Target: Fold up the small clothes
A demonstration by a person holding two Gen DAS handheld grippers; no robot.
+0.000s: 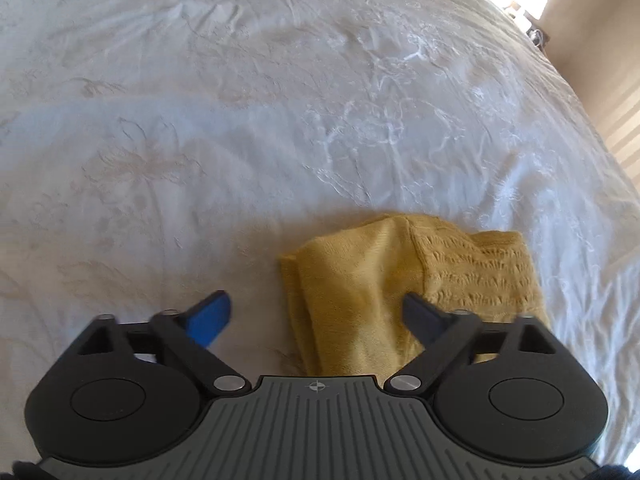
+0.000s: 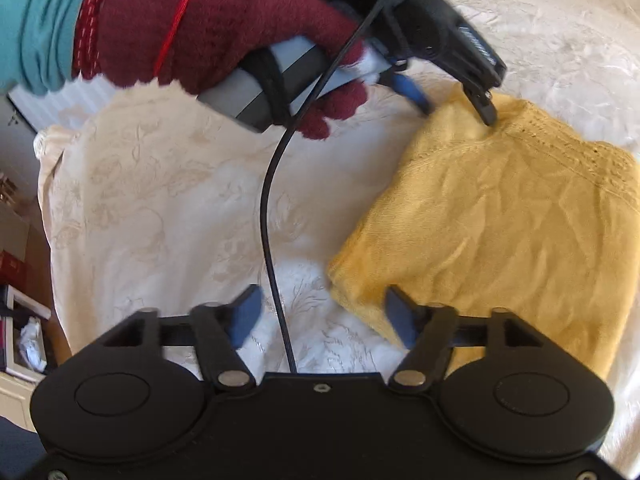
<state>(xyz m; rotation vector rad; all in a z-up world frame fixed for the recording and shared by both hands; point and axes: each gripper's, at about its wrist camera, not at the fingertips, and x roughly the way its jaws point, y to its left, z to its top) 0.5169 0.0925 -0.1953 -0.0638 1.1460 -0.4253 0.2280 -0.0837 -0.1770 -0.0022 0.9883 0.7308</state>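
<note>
Left gripper [image 1: 316,316]: we see both fingers spread wide and holding nothing. The blue-padded finger [image 1: 210,318] sits over bare bedspread; the other finger overlaps the yellow garment's near-left part.

Same gripper from the right wrist camera [image 2: 460,106]: its tips reach down at the garment's far-left corner, one at the edge, one over the cloth. We cannot tell whether they press the fabric. A maroon gloved hand [image 2: 224,36] grips its handle.

Right gripper [image 2: 320,318]: also spread wide, empty. One finger hangs over bare bedspread, the other over the garment's near-left corner.

Yellow garment [image 2: 500,216]: a small knitted piece, already folded into a rough rectangle, lying flat on the bedspread [image 1: 240,140]. In the left wrist view it sits just ahead and to the right of the fingers [image 1: 400,280].

Key relation: in the right wrist view the garment lies to the right of both grippers, and its left edge runs from one gripper to the other. Each gripper stands at one end of that edge; neither seems clearly nearer.

Our judgement: a further fold would call for both grippers to close on those two corners and carry the edge rightwards across the cloth.

Cable [image 2: 272,216]: a black lead hangs between the right gripper's fingers, off the cloth.
</note>
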